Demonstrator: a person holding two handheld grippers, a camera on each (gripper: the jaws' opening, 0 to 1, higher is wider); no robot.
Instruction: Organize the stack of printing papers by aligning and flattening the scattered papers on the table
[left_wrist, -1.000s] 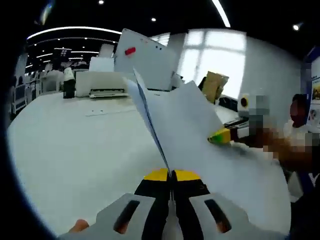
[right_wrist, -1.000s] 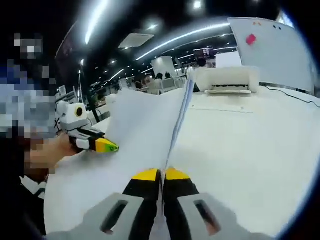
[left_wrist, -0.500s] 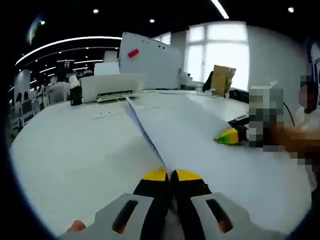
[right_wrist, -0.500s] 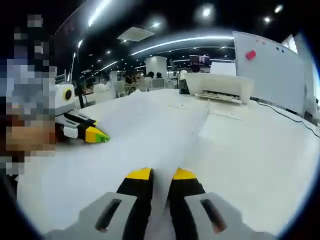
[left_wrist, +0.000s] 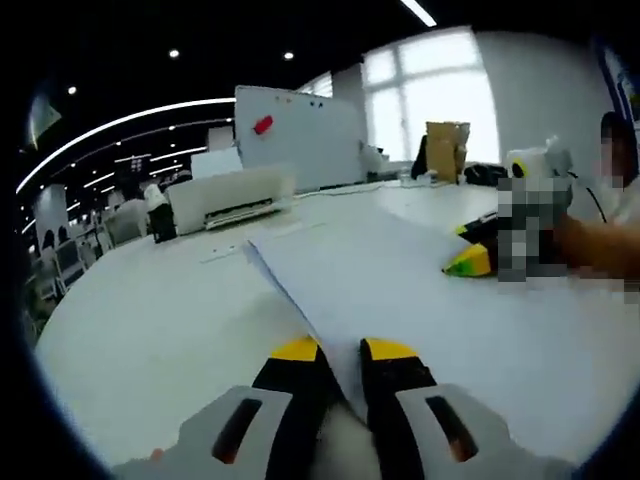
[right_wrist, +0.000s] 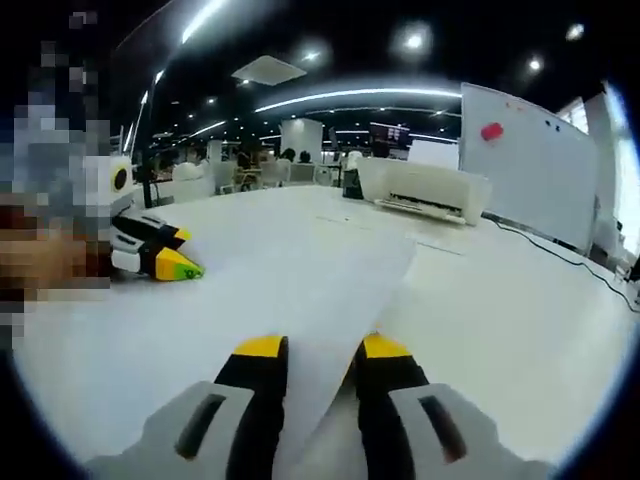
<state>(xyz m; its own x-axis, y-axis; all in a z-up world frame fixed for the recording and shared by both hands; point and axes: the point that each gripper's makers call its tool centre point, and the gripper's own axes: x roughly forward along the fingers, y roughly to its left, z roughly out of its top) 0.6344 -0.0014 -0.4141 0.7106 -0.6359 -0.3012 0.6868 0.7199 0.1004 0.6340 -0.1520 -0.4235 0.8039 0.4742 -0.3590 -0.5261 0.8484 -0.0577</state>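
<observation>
Paper stack (left_wrist: 400, 290) lies flat on table (left_wrist: 150, 340). Left gripper (left_wrist: 342, 350) and right gripper (right_wrist: 322, 347) jaws parted, holding nothing. Edges look aligned; task near done.

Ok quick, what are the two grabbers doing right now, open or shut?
Left gripper: open, jaws apart around the edge of the paper stack, not clamping it.
Right gripper: open, jaws apart over the same paper stack.

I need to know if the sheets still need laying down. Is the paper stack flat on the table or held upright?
Flat: the paper stack lies spread on the table, between both grippers' open jaws.
</observation>
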